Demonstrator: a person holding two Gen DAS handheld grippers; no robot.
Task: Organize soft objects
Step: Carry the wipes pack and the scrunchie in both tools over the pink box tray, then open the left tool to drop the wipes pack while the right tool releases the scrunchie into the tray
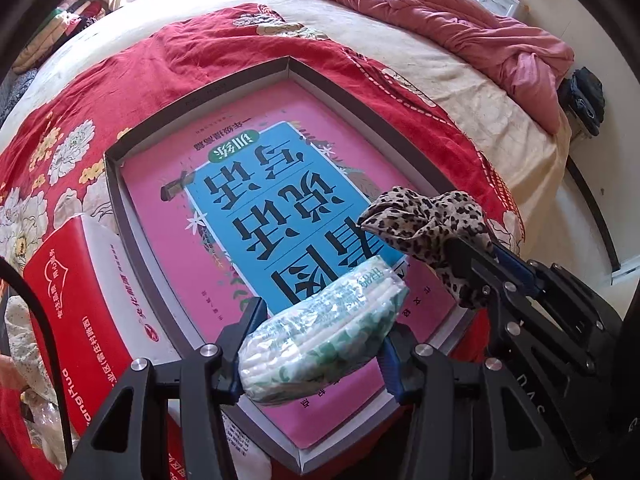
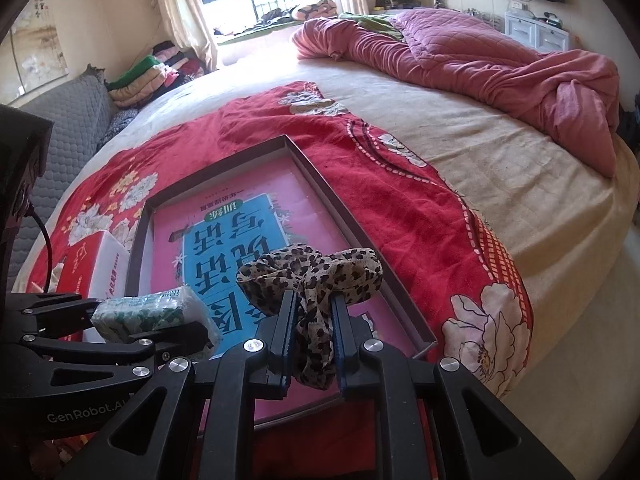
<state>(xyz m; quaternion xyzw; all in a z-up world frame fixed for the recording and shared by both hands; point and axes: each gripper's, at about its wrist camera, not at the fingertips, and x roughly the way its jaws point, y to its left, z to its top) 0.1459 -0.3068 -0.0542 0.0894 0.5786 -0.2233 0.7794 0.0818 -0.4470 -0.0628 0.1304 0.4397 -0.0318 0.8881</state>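
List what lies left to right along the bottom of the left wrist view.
Red box → tissue pack in the left gripper → leopard scarf in the right gripper.

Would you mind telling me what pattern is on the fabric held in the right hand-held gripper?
Leopard print, dark spots on tan; the fabric shows best in the right wrist view.

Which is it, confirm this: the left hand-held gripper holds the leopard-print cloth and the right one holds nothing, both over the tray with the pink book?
One error: the right hand-held gripper isn't empty. The right wrist view shows it shut on the leopard-print cloth. The left hand-held gripper holds the tissue pack. Both do hover over the tray with the pink book.
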